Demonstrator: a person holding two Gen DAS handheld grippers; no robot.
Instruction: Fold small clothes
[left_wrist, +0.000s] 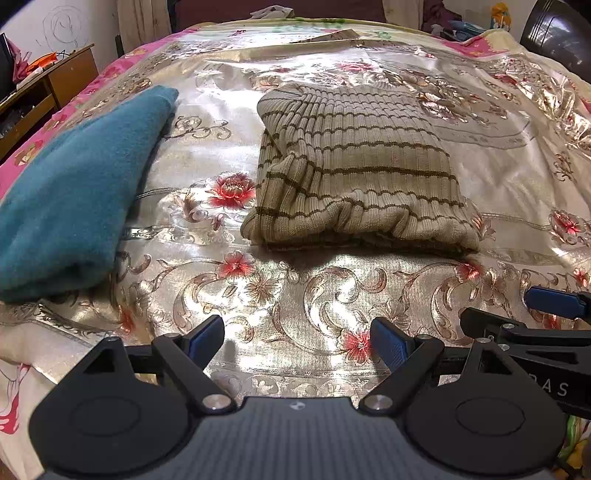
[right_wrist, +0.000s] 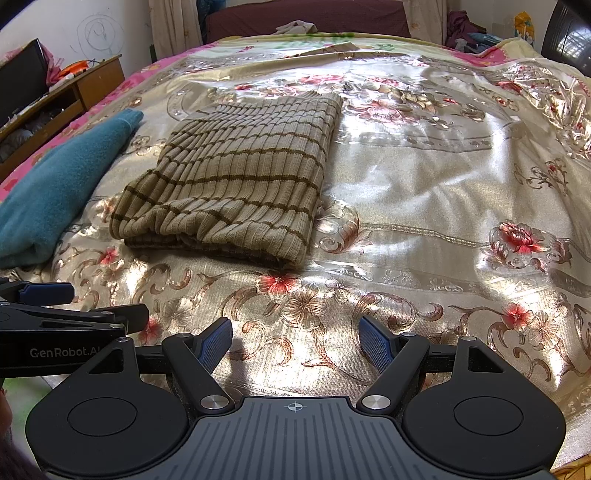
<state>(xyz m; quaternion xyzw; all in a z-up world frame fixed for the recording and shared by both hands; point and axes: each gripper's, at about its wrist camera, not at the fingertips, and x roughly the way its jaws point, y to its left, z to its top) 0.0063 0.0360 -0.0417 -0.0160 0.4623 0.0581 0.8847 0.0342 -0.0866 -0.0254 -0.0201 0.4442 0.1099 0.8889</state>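
A beige ribbed knit garment with brown stripes (left_wrist: 354, 166) lies folded into a rough rectangle on the shiny floral bedspread (left_wrist: 295, 295); it also shows in the right wrist view (right_wrist: 240, 177). A folded teal garment (left_wrist: 74, 184) lies to its left, also seen in the right wrist view (right_wrist: 62, 184). My left gripper (left_wrist: 297, 341) is open and empty, above the bedspread, short of the striped garment. My right gripper (right_wrist: 295, 339) is open and empty, also short of it. Each gripper shows at the edge of the other's view.
A wooden desk with clutter (right_wrist: 74, 88) stands left of the bed. A dark headboard or sofa (right_wrist: 306, 18) with loose clothes lies beyond the far edge. A dark chair (left_wrist: 557, 33) is at the far right. The bedspread extends bare to the right (right_wrist: 443, 184).
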